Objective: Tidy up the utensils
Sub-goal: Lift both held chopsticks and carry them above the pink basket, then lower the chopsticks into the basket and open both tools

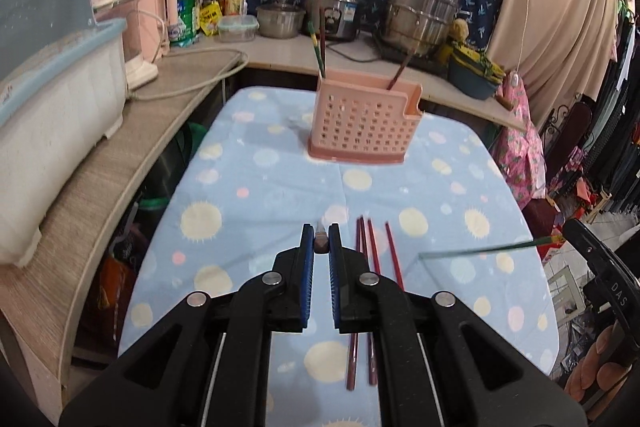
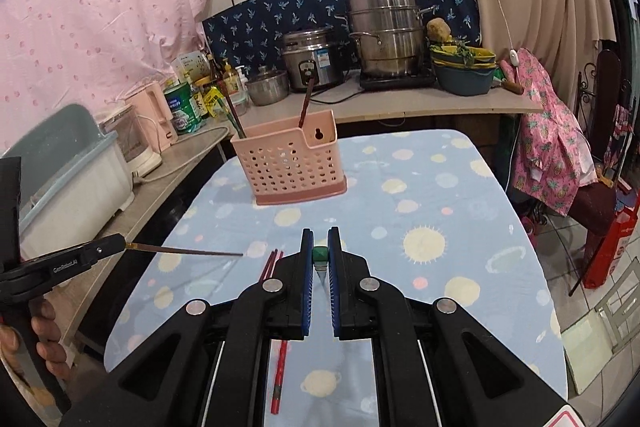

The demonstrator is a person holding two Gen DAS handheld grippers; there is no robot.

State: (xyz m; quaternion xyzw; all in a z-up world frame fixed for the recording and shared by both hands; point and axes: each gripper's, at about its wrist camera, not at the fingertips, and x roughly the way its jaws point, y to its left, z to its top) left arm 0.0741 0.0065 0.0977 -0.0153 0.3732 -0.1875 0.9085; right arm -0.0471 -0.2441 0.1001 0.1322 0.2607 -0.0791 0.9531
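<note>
Jaws of both grippers pinch one chopstick each; only left view shows four red chopsticks (image 1: 374,247) flat

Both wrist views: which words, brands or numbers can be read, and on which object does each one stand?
"DAS" stands on the black body of the right claw, seen in the left wrist view.
"GenRobot.AI" stands on the black arm of the left claw, seen in the right wrist view.
The labels on the green tin, the bottles and the rice cooker are too small and blurred to read.
</note>
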